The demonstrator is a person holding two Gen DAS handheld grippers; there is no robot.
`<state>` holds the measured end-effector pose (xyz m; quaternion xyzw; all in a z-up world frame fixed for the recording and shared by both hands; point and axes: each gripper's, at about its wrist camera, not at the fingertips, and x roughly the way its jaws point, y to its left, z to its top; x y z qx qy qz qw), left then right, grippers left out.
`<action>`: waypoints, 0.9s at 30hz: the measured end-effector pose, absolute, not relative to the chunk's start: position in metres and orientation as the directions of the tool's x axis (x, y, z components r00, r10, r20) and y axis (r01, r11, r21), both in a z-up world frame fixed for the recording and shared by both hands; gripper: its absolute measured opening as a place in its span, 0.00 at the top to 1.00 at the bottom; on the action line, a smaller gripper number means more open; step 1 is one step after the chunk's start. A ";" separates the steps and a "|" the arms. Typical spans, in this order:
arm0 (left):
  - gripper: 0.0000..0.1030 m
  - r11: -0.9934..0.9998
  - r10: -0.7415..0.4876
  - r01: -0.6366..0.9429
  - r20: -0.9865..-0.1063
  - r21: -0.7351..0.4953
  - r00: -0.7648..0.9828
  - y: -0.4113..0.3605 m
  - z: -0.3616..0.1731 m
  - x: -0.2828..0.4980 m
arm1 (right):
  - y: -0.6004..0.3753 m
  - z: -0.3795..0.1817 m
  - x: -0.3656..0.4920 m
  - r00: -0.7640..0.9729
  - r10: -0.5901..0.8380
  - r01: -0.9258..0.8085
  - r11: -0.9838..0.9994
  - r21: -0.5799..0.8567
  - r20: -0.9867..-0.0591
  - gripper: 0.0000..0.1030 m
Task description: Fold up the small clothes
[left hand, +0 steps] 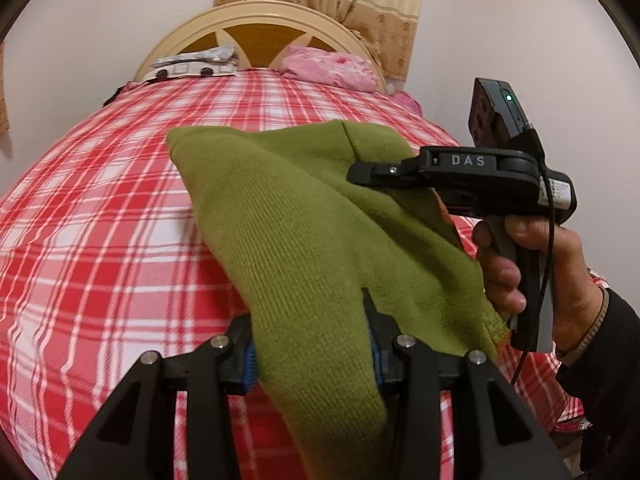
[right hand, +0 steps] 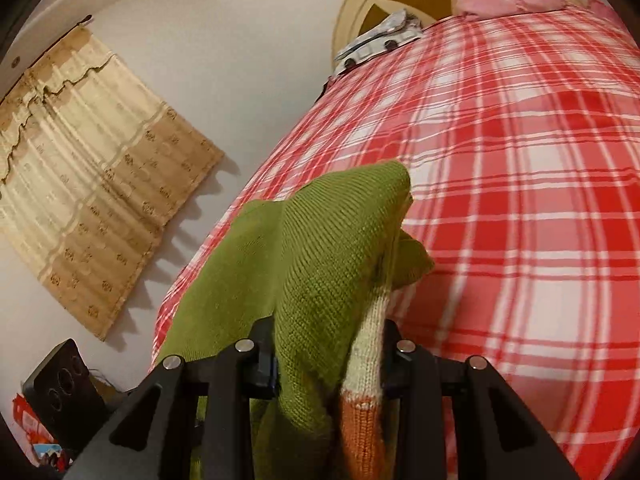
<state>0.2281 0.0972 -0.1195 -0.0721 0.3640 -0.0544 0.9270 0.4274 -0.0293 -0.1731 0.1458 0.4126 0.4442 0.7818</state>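
Observation:
A small green knitted garment point(left hand: 304, 216) with a cream and orange band point(right hand: 362, 384) is held up above the bed. My left gripper point(left hand: 312, 356) is shut on one part of it, cloth bunched between the fingers. My right gripper point(right hand: 328, 364) is shut on another part, with the banded edge in its jaws. In the left wrist view the right gripper point(left hand: 362, 174) comes in from the right, pinching the cloth's far side. The garment hangs stretched between both grippers.
The bed has a red and white plaid sheet point(left hand: 100, 240). A pink pillow point(left hand: 332, 66) and a folded grey-white item point(left hand: 196, 65) lie by the cream headboard point(left hand: 248, 16). A beige curtain point(right hand: 92, 184) hangs on the wall. A dark device point(right hand: 64, 396) sits low left.

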 end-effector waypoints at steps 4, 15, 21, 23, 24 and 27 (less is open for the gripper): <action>0.59 0.984 -0.130 0.012 -0.662 -0.179 0.738 0.112 -0.118 0.216 | -0.007 -0.173 0.420 0.234 0.826 -0.593 0.539 0.598 -0.513 0.68; 0.59 0.977 -0.082 -0.069 -0.656 -0.201 0.750 0.147 -0.122 0.188 | 0.054 -0.175 0.405 0.138 0.836 -0.641 0.484 0.595 -0.532 0.68; 0.59 0.975 -0.059 -0.097 -0.654 -0.200 0.755 0.159 -0.125 0.177 | 0.079 -0.179 0.402 0.100 0.838 -0.656 0.461 0.598 -0.537 0.68; 0.59 0.974 -0.052 -0.106 -0.655 -0.200 0.754 0.163 -0.127 0.174 | 0.085 -0.180 0.400 0.092 0.837 -0.660 0.457 0.597 -0.539 0.68; 0.59 0.974 -0.047 -0.112 -0.656 -0.199 0.754 0.165 -0.128 0.173 | 0.089 -0.181 0.398 0.086 0.837 -0.662 0.454 0.597 -0.541 0.68; 0.59 0.972 -0.037 -0.124 -0.656 -0.198 0.754 0.168 -0.129 0.168 | 0.097 -0.184 0.398 0.067 0.837 -0.662 0.445 0.603 -0.543 0.68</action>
